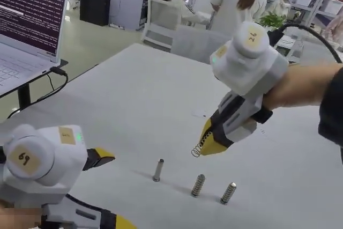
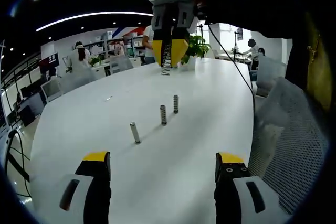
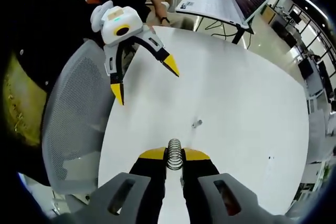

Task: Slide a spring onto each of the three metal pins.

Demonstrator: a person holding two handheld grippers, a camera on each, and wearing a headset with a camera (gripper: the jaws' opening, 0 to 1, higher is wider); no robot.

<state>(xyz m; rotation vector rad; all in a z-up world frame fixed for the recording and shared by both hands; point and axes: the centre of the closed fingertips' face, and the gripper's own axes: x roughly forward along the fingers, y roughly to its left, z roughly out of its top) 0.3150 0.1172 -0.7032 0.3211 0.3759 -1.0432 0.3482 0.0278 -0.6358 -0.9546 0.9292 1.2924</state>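
Three metal pins stand in a row on the white table [image 1: 134, 95]. The left pin [image 1: 158, 170] [image 2: 135, 132] is bare. The middle pin [image 1: 198, 185] [image 2: 163, 114] and the right pin [image 1: 228, 192] [image 2: 176, 104] each carry a spring. My right gripper [image 1: 206, 144] [image 2: 170, 52] [image 3: 175, 157] hangs above and behind the pins, shut on a loose spring [image 1: 197, 148] [image 2: 166, 61] [image 3: 175, 160] that sticks out past its yellow tips. In the right gripper view the bare pin [image 3: 196, 124] lies just beyond the spring. My left gripper [image 1: 113, 189] [image 2: 163, 161] [image 3: 143, 77] is open and empty, low at the near left.
An open laptop [image 1: 27, 20] on a stand sits at the far left, its cable [image 1: 51, 87] trailing off the table edge. A grey mesh chair [image 2: 283, 124] [image 3: 73, 119] stands beside the table. Several people work at desks beyond the far edge.
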